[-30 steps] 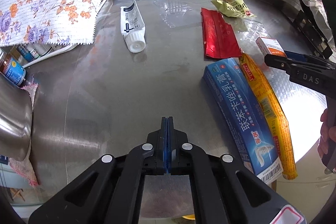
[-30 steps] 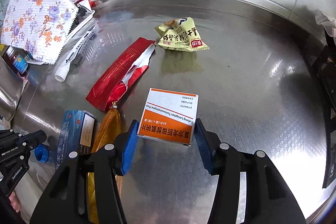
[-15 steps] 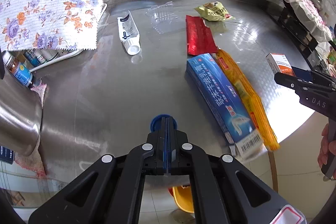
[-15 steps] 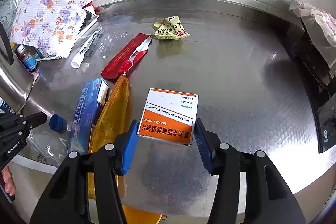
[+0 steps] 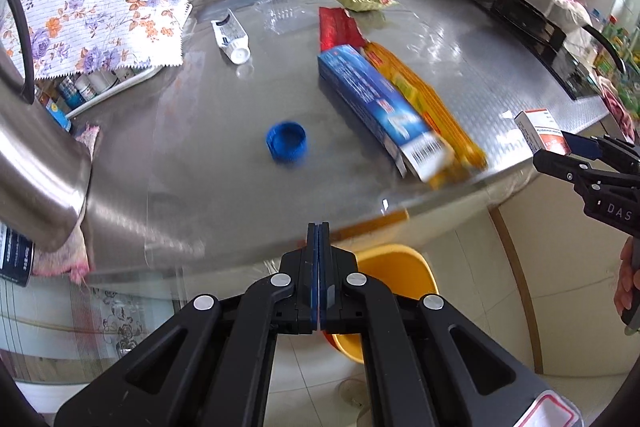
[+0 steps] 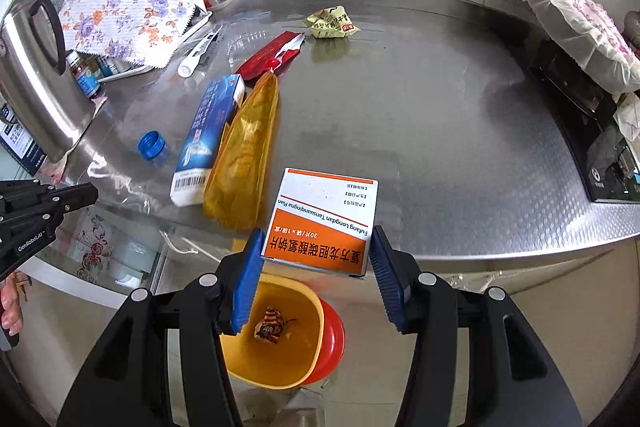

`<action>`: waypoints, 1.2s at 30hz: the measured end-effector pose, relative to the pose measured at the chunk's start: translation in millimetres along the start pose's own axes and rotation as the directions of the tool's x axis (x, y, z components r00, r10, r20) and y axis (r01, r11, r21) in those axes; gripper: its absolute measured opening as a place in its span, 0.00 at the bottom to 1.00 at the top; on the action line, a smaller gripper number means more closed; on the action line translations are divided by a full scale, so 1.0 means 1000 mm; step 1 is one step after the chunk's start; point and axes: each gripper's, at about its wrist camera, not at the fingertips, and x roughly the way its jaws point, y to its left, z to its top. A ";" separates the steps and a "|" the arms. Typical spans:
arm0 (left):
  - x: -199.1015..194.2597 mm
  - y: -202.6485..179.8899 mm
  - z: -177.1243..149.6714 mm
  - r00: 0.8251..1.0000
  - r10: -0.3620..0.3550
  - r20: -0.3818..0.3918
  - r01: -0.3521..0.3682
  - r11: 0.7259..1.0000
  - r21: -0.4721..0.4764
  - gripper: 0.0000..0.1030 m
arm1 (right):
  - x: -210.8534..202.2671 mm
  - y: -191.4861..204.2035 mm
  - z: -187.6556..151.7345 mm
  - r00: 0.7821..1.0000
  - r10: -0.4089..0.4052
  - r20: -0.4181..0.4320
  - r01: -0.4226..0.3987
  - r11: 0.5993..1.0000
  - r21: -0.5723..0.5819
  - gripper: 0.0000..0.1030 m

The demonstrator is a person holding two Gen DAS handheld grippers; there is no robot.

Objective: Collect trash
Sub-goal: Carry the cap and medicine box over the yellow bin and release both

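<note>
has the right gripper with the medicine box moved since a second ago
Yes. The right gripper, shut on the medicine box, has pulled back off the steel counter, past its front edge, and is now over the yellow bin.

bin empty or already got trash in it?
Not empty. The right wrist view shows one crumpled wrapper lying on the bottom of the yellow bin; nothing else visible inside it.

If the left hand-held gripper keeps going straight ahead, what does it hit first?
Probably the round blue plastic bottle cap lying on the steel countertop. The shut left hand-held gripper points roughly at it, though depth is hard to judge.
</note>
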 end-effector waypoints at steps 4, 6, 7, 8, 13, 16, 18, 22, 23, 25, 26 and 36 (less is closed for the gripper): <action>-0.005 -0.011 -0.026 1.000 -0.020 -0.017 0.021 0.999 0.029 0.01 | -0.014 0.006 -0.030 1.000 0.007 -0.011 -0.007 1.000 -0.012 0.53; -0.003 -0.016 -0.037 0.999 -0.028 -0.030 0.029 0.999 0.043 0.01 | -0.017 0.010 -0.044 1.000 0.013 -0.023 -0.013 1.000 -0.021 0.53; -0.001 -0.018 -0.043 0.999 -0.033 -0.039 0.035 0.998 0.049 0.01 | -0.017 0.012 -0.050 0.999 0.015 -0.029 -0.016 1.000 -0.025 0.53; 0.001 -0.020 -0.047 0.998 -0.036 -0.048 0.038 0.998 0.055 0.01 | -0.017 0.014 -0.056 0.999 0.019 -0.037 -0.020 0.999 -0.030 0.53; 0.018 -0.030 -0.065 0.994 -0.055 -0.091 0.061 0.996 0.070 0.01 | -0.010 0.021 -0.085 0.996 0.050 -0.077 -0.053 0.998 -0.038 0.53; 0.029 -0.037 -0.074 0.992 -0.063 -0.107 0.073 0.994 0.086 0.01 | -0.001 0.025 -0.098 0.993 0.067 -0.100 -0.072 0.996 -0.045 0.53; 0.038 -0.040 -0.076 0.990 -0.066 -0.121 0.077 0.993 0.091 0.01 | 0.005 0.026 -0.106 0.990 0.077 -0.117 -0.083 0.995 -0.049 0.53; 0.060 -0.045 -0.084 0.986 -0.073 -0.153 0.089 0.991 0.100 0.01 | 0.025 0.028 -0.120 0.982 0.102 -0.161 -0.114 0.991 -0.065 0.53; 0.066 -0.046 -0.086 0.984 -0.078 -0.161 0.095 0.991 0.100 0.01 | 0.031 0.028 -0.123 0.979 0.108 -0.174 -0.122 0.990 -0.069 0.53; 0.076 -0.048 -0.090 0.981 -0.082 -0.175 0.101 0.990 0.102 0.01 | 0.042 0.028 -0.128 0.973 0.123 -0.195 -0.139 0.988 -0.073 0.53; 0.081 -0.049 -0.091 0.980 -0.085 -0.181 0.105 0.989 0.103 0.01 | 0.048 0.027 -0.131 0.971 0.127 -0.204 -0.146 0.986 -0.079 0.53; 0.147 -0.057 -0.110 0.957 -0.118 -0.266 0.150 0.983 0.104 0.01 | 0.119 0.023 -0.156 0.928 0.178 -0.327 -0.224 0.969 -0.108 0.53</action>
